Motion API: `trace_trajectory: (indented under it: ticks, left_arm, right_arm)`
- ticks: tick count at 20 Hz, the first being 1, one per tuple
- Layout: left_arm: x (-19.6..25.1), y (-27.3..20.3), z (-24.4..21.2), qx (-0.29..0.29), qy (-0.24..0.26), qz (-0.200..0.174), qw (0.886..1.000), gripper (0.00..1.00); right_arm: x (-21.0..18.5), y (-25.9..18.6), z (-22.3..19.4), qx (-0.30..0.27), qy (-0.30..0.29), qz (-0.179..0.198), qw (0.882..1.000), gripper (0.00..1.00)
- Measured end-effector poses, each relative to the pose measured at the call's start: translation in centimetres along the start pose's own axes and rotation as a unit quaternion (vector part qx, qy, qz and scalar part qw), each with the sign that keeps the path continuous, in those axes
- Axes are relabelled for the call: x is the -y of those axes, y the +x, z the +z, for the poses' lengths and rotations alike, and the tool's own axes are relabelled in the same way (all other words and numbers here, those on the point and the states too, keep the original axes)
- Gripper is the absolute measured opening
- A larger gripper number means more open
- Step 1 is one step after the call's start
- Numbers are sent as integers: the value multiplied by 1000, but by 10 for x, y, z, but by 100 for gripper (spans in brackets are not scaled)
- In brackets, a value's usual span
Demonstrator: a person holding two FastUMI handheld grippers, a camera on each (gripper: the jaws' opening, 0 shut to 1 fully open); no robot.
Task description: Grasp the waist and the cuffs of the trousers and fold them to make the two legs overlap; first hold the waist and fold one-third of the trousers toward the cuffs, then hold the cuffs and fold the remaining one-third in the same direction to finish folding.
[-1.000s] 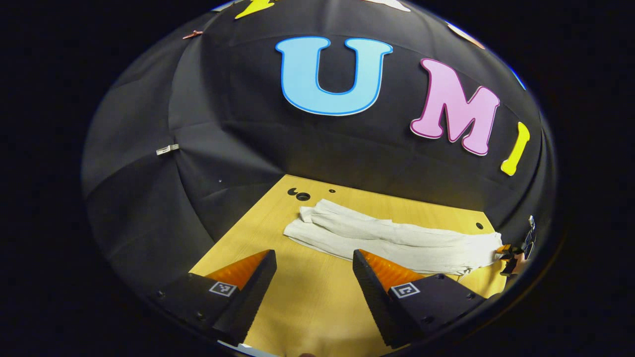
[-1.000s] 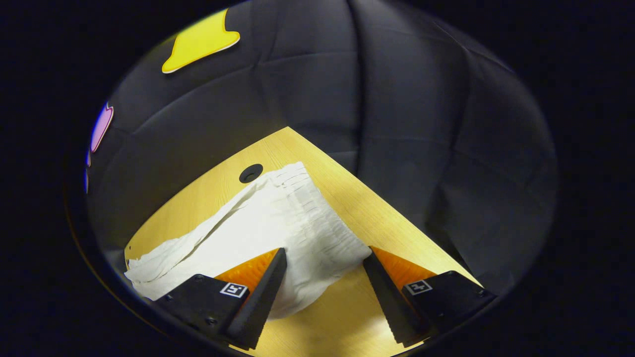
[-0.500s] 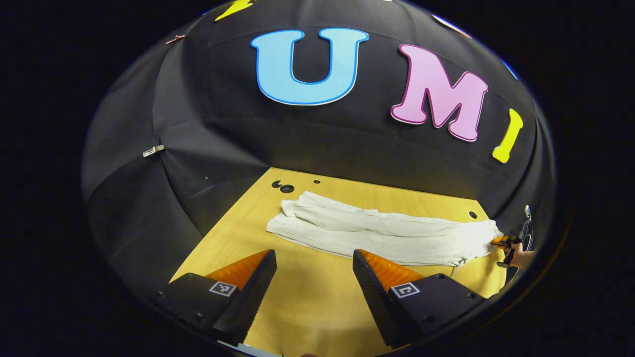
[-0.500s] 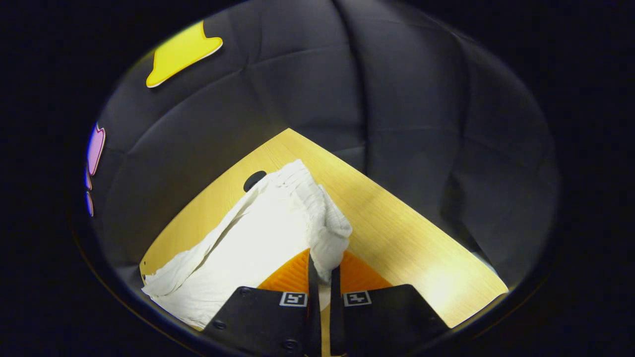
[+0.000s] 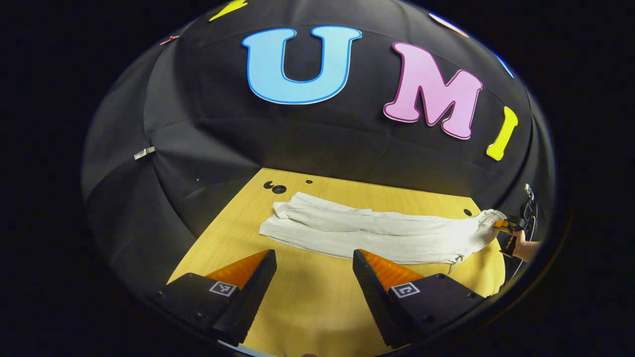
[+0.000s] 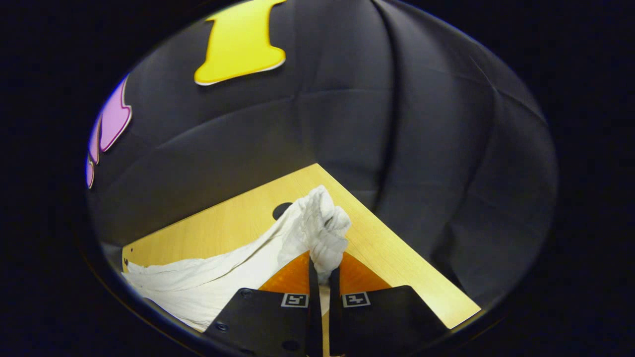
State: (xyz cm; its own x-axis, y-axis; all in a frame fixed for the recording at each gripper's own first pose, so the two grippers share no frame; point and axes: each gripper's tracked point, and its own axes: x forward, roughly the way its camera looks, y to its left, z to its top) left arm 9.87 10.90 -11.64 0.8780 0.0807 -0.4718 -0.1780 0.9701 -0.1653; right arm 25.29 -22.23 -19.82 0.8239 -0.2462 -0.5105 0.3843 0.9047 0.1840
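Left gripper (image 5: 312, 282): nearest in the left gripper view, fingers spread wide with bare worktop between them, nothing held, hovering short of the trousers.
Right gripper (image 6: 320, 275): in the right gripper view its fingers are pressed together on a bunched fold of the waist; in the left gripper view it shows small at the far right edge (image 5: 503, 227), with a hand (image 5: 523, 246) behind it.
Waist (image 6: 322, 230): gathered, elastic-ribbed cloth, pinched and lifted off the worktop into a crumpled peak just above the fingertips.
Trousers (image 5: 369, 233): white, lying lengthwise across the worktop, legs stretched toward the left of the left gripper view, the waist end raised at the right.
Cuffs (image 5: 280, 220): flat on the worktop at the far left end of the trousers, well apart from both grippers.
Worktop (image 5: 307, 307): pale wood, with small dark holes (image 5: 278, 188) near its back edge beyond the cuffs.
Wall: black cloth behind the worktop.
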Motion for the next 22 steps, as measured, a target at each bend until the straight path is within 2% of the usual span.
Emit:
trace_trajectory:
  ticks: [4,7,11,15,22]
  left_arm:
    - [-7,7,1,6,-11,-8,1000,97]
    - [-13,11,0,6,-13,-15,1000,97]
    - [-14,25,-6,4,-15,-26,1000,97]
    - [-2,46,-13,2,-31,-46,998,97]
    - [-3,69,-35,-12,-59,-61,996,97]
  right_arm:
    - [-49,-23,47,45,-25,35,998,10]
    - [-88,-36,60,67,-46,62,995,10]
    - [-144,-59,50,73,-53,98,991,9]
    - [-205,-77,26,73,-54,151,984,9]
    - [-295,-112,-34,44,-62,258,963,10]
